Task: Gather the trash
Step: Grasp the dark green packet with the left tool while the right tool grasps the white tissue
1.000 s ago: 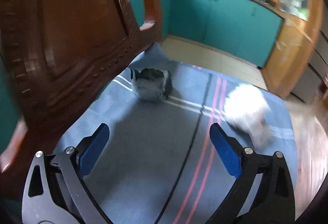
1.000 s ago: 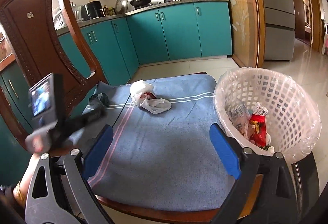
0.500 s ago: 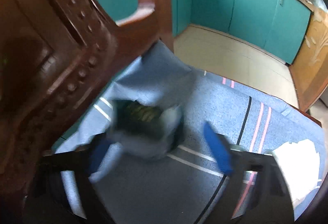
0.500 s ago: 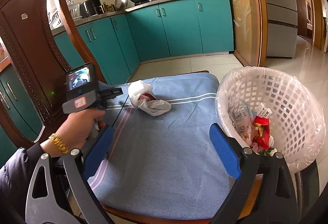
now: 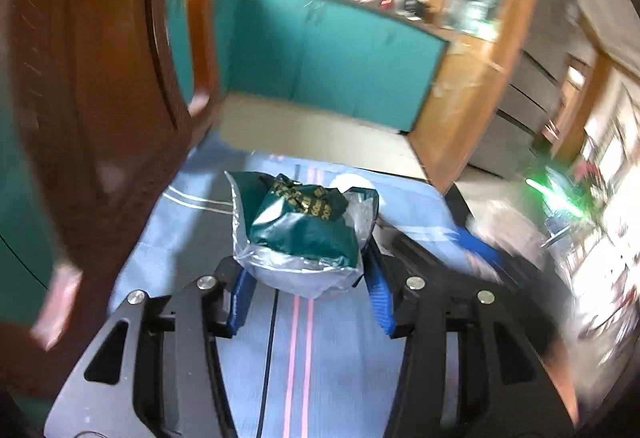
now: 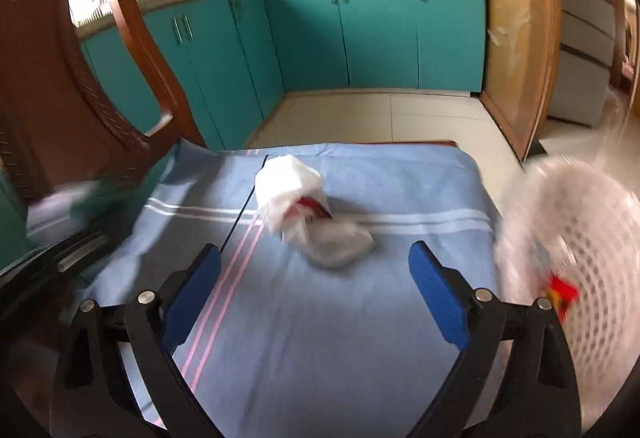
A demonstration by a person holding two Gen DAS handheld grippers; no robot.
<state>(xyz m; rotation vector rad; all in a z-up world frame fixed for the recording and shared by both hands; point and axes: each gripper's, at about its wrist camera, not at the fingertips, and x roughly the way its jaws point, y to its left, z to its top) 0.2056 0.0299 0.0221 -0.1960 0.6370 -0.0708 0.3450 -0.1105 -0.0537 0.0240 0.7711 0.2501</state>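
A crumpled green and silver wrapper (image 5: 304, 234) sits between the blue pads of my left gripper (image 5: 306, 278). The jaws are closing, both pads press on it, and it hangs just above the blue striped cloth (image 5: 296, 358). Behind it a white plastic bag (image 5: 348, 181) peeks out. In the right wrist view that white plastic bag (image 6: 296, 189), with something red inside, lies on the cloth (image 6: 360, 338) just ahead of my right gripper (image 6: 316, 254). This gripper is open with nothing between its fingers. The held wrapper (image 6: 60, 201) shows as a blur at the left.
A white lattice basket (image 6: 580, 238) lined with plastic stands at the cloth's right edge, holding red wrappers. A carved wooden chair back (image 6: 48, 97) rises at the left, close beside my left gripper. Teal cabinets (image 6: 360, 29) and tiled floor lie beyond.
My left gripper reached the green wrapper, closed around it and rose with it. My right gripper moved forward and left toward the white bag, so the basket slid to the right edge.
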